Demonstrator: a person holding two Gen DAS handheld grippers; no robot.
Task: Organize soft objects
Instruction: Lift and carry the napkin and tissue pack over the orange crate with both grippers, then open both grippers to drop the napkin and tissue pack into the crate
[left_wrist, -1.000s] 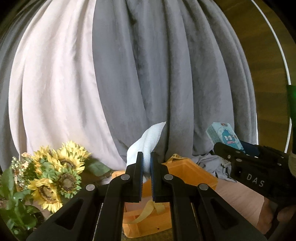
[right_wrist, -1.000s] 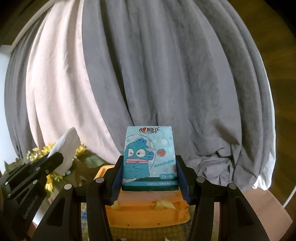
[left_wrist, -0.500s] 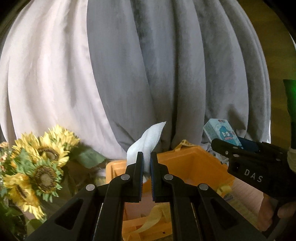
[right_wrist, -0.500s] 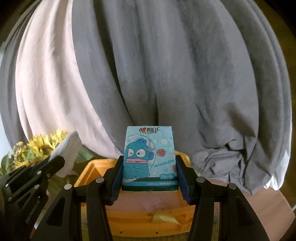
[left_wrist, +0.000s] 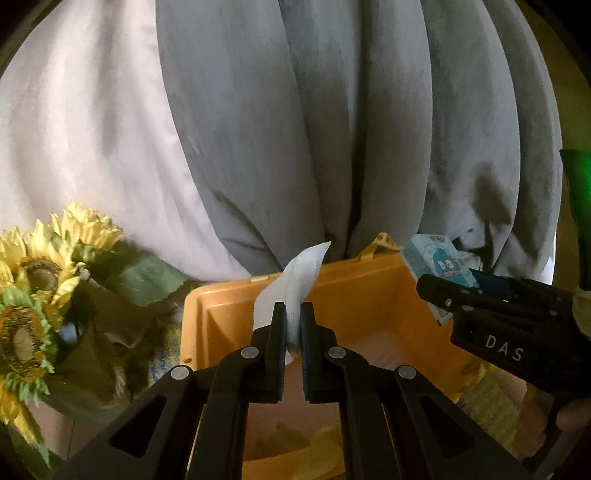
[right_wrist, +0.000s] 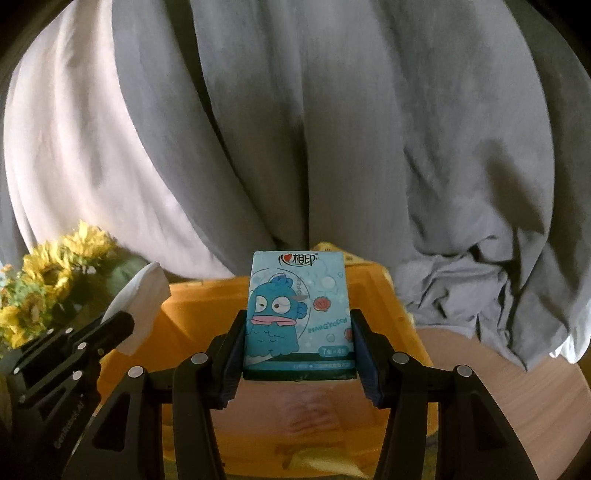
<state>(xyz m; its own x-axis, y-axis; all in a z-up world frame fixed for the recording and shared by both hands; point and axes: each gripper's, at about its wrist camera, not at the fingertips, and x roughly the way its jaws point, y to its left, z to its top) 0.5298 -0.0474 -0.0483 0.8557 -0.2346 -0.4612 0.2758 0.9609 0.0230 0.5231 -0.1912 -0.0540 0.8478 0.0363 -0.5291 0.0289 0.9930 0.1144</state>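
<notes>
The orange bin (left_wrist: 369, 295) is looming bigger and closer under both claws than a second ago. The left gripper (left_wrist: 293, 325) is pinching a white cloth (left_wrist: 295, 284) that is sticking up over the bin. It could be snagging on the rim. The right gripper (right_wrist: 299, 343) is squeezing the blue tissue pack (right_wrist: 297, 314) upright above the bin; it could be slipping out sideways.

A white cloth (left_wrist: 295, 284) is pinched tight by the left gripper (left_wrist: 293, 325), w/ its top end sticking up. An orange bin (left_wrist: 369, 295) is seen just behind & below. At right, a blue tissue pack (left_wrist: 434, 264) is held by the right gripper (left_wrist: 448, 295) over the bin's rim. Sunflowers (left_wrist: 33, 295) are seen at left, gray curtains (left_wrist: 332, 129) behind.
</notes>
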